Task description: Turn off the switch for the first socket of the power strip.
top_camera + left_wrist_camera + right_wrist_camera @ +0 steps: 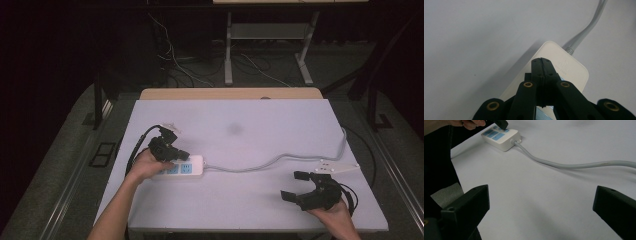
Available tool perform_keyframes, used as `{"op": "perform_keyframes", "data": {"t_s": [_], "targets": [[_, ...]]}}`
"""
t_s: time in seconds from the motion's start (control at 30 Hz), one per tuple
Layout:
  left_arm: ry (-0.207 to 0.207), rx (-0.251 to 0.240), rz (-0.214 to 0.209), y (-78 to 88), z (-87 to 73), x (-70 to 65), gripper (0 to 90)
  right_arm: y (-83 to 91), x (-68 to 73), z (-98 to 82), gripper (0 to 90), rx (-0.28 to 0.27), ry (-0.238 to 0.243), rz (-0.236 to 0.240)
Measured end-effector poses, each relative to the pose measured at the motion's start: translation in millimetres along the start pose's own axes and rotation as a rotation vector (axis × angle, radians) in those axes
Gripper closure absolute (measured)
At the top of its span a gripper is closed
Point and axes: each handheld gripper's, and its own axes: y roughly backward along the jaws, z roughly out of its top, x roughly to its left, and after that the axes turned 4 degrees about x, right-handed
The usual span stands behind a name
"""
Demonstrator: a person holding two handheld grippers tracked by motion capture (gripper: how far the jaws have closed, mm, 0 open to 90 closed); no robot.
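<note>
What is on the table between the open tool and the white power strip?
In the high view, just bare table between right tool and power strip; its grey cable runs alongside.

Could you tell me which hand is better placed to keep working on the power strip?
Left, probably. The left gripper, jaws shut, is right over the power strip. The right gripper sits open near the table's front edge, well apart from the strip.

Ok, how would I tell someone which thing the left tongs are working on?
Start from the white table and look at its left side, where the left tongs are closed with their tips over it. There lies a white power strip with blue sockets. A grey cord runs from its end across the table, which nothing else there has.
</note>
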Motion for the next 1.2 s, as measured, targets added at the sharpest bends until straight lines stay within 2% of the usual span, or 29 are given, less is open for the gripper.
{"op": "perform_keyframes", "data": {"t_s": [0.17,0.57,0.93,1.03,1.2], "targets": [[-0.014,-0.016,0.026,8.1,1.2,-4.1,89.5,-0.5,0.4,0.2,0.4,0.001,0.002,0.002],[-0.009,-0.068,0.075,29.7,-2.5,-12.5,89.4,-0.4,2.6,0.6,0.5,0.001,0.008,0.002],[0.035,-0.133,0.103,46.1,-17.0,-13.9,89.1,-1.6,1.9,0.4,0.5,0.003,0.009,0.007],[0.042,-0.162,0.110,50.9,-22.6,-15.3,83.9,-1.7,2.1,0.3,0.5,0.005,0.007,0.007],[0.073,-0.229,0.123,58.6,-30.8,-20.5,80.1,-2.1,1.9,0.2,0.5,0.006,0.006,0.007]]}}
